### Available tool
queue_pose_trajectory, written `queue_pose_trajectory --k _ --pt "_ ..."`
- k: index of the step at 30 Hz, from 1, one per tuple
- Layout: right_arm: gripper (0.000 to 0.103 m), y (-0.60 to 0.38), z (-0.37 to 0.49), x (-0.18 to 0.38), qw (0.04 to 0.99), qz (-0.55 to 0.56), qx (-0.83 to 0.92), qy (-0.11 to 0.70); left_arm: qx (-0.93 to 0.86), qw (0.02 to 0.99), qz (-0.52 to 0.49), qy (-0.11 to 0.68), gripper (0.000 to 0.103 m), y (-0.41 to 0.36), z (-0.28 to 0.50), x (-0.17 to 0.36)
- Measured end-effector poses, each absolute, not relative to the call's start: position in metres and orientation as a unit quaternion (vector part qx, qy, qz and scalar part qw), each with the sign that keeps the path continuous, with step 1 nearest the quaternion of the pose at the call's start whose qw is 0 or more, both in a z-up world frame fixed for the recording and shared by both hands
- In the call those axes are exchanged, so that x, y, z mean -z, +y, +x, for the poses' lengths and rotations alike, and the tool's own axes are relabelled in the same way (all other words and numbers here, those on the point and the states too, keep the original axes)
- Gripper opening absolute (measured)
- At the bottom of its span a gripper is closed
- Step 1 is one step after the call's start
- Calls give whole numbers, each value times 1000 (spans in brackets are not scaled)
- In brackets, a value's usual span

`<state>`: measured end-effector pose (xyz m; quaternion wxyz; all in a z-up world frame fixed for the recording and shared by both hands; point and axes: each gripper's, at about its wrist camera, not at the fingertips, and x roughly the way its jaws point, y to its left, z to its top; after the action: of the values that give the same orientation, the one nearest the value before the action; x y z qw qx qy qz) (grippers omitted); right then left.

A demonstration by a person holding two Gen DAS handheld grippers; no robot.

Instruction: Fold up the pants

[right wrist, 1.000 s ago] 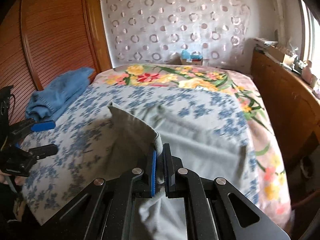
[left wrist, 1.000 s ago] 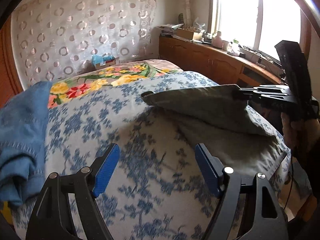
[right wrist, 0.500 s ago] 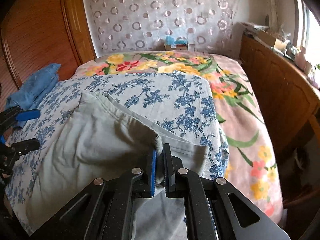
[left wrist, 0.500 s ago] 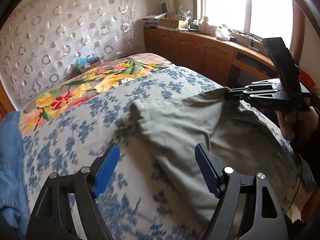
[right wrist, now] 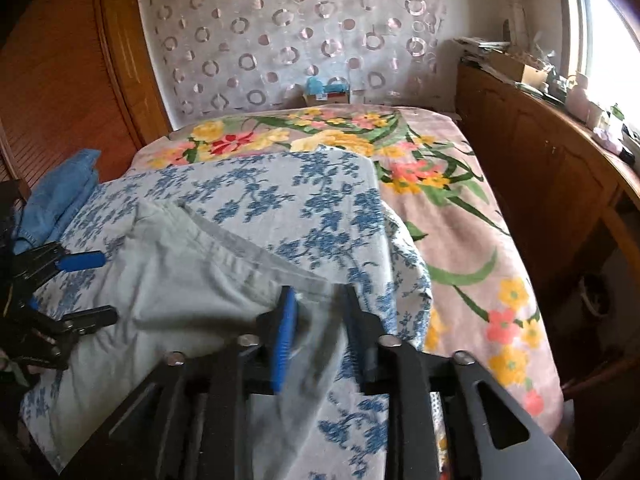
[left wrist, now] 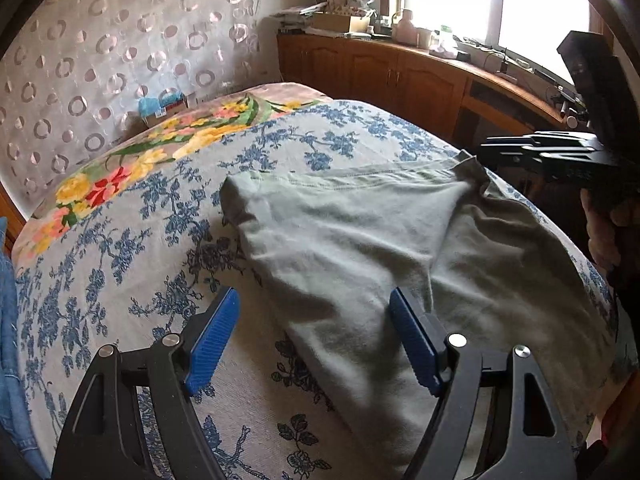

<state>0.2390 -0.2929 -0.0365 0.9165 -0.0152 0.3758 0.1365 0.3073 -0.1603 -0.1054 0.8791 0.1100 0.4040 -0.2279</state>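
Grey-green pants (left wrist: 360, 240) lie folded over on the blue-flowered sheet (left wrist: 120, 264) of the bed; they also show in the right wrist view (right wrist: 192, 272). My left gripper (left wrist: 316, 336) is open and empty, just above the pants' near left edge. My right gripper (right wrist: 318, 320) is open, its jaws apart around the pants' corner, which now rests on the sheet. In the left wrist view the right gripper (left wrist: 488, 152) sits at the pants' far right corner. In the right wrist view the left gripper (right wrist: 88, 284) is at the left.
Folded blue jeans (right wrist: 60, 196) lie at the bed's left edge. A floral blanket (right wrist: 460, 220) covers the far and right side of the bed. Wooden cabinets (left wrist: 400, 76) with clutter run along the window. A wooden wardrobe (right wrist: 60, 80) stands to the left.
My right gripper carried the pants' corner over, laid it on the bed and opened, letting go. The pants now lie folded flat. My left gripper stayed open.
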Motion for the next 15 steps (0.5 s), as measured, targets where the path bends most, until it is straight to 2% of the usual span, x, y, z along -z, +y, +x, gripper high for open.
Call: queue_pose_trajectory --k 12,13,14,15 --pt "32 -303 249 52 902 -37 -145 405 233 869 98 425 80 -161 315 114" --pt "26 -302 252 51 901 -36 -148 406 232 869 99 425 80 -161 314 114" --pt "12 -301 254 51 900 -38 -152 406 232 869 99 425 80 -162 315 115" --pt "10 -301 256 50 900 -42 -154 405 233 869 98 425 80 -162 314 114"
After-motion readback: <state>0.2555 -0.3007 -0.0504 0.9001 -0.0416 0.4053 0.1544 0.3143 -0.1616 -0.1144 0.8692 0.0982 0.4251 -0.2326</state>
